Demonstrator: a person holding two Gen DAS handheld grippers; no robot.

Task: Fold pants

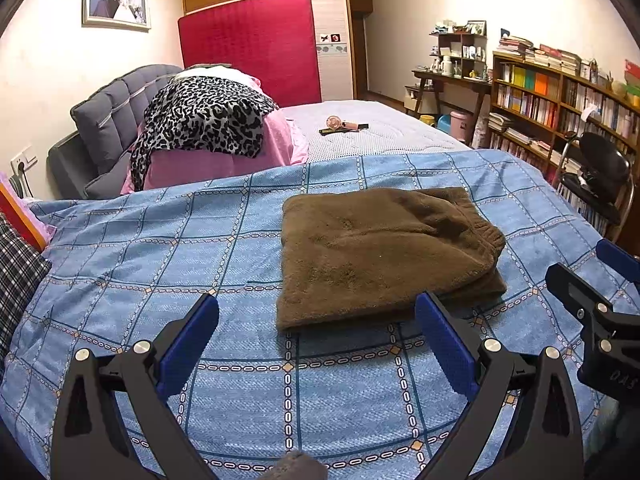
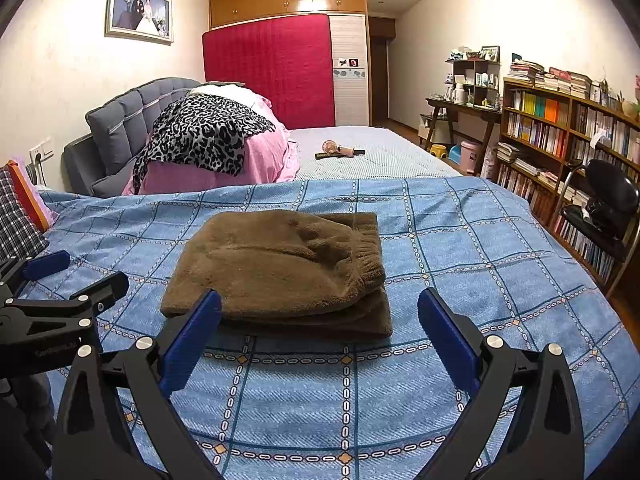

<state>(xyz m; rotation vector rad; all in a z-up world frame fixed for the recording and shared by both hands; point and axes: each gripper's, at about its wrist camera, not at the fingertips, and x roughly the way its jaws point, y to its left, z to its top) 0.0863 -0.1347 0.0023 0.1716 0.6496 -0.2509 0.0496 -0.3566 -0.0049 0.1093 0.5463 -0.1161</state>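
The brown fleece pants (image 1: 384,256) lie folded into a thick rectangle on the blue checked bedspread (image 1: 160,240); the elastic waistband is at their right end. They also show in the right wrist view (image 2: 280,268). My left gripper (image 1: 316,320) is open and empty, hovering just in front of the pants' near edge. My right gripper (image 2: 320,316) is open and empty, also just before the near edge of the pants. The right gripper shows at the right edge of the left wrist view (image 1: 600,296), and the left gripper at the left edge of the right wrist view (image 2: 60,280).
A pink quilt with a leopard-print cloth (image 1: 208,120) is piled by the grey headboard. A small fan and remote (image 1: 344,125) lie on the far mattress. A bookshelf (image 1: 560,104) and black chair (image 1: 600,176) stand to the right. Checked fabric (image 1: 16,272) lies at left.
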